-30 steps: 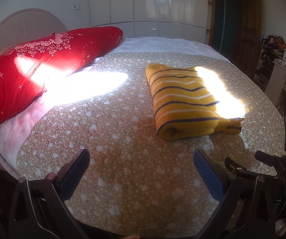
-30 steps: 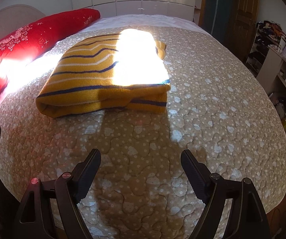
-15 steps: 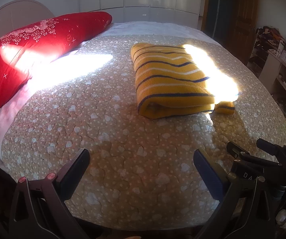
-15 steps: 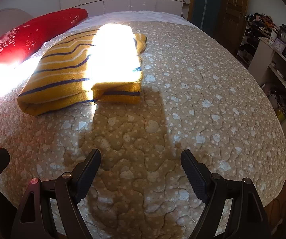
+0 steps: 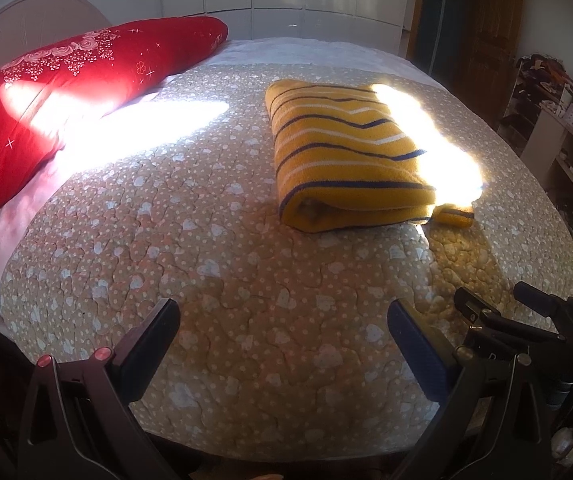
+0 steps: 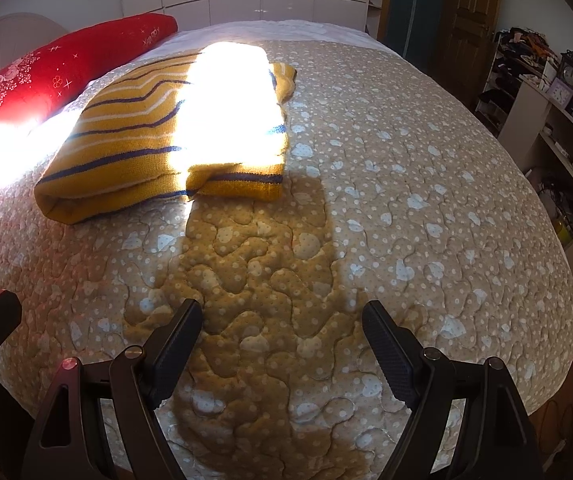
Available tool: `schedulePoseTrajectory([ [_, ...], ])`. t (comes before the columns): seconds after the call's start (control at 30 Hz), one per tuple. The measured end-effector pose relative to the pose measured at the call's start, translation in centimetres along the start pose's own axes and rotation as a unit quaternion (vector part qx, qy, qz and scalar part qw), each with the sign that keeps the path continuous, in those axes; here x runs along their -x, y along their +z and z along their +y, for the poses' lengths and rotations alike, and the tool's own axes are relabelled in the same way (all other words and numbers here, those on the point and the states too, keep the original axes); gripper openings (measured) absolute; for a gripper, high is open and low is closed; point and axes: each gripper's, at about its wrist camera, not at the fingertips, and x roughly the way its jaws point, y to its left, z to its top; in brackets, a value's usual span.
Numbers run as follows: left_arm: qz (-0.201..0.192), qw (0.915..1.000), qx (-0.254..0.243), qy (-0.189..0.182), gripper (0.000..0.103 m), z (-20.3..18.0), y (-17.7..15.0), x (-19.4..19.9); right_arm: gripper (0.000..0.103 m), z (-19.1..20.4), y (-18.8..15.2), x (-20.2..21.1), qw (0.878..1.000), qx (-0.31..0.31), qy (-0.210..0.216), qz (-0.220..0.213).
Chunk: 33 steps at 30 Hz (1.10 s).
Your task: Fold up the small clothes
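Both grippers, left gripper (image 5: pixel 282 336) and right gripper (image 6: pixel 282 332), wide and empty; striped knit (image 5: pixel 346 152) ahead looks soft, floppy, light; pinch its thick folded edge.

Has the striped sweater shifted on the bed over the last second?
No. The striped sweater lies at the same spot on the quilt, same distance from the red pillow; only the camera view shifted.

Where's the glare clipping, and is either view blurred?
Left wrist view: sun patch blows out the sweater's right edge and the sheet beside the red pillow; sharp. Right wrist view: sweater's top clipped white, dark shadow band below it; strong fisheye bend in both.
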Motion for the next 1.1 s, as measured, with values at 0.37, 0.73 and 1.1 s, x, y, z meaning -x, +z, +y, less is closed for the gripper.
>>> schedulePoseTrajectory([
  [0.37,0.006,1.0,0.002,0.001,0.103,0.13,-0.07,-0.24,0.086,0.06,0.03,-0.05,1.0,0.002,0.0,-0.001],
  [0.73,0.009,0.9999,0.007,0.002,0.103,0.33,-0.05,-0.36,0.087,0.19,0.03,0.01,1.0,0.002,0.001,-0.001],
  [1.1,0.008,0.9999,0.011,0.001,0.103,0.53,0.07,-0.41,0.087,0.58,0.17,0.02,1.0,0.009,0.007,-0.001],
])
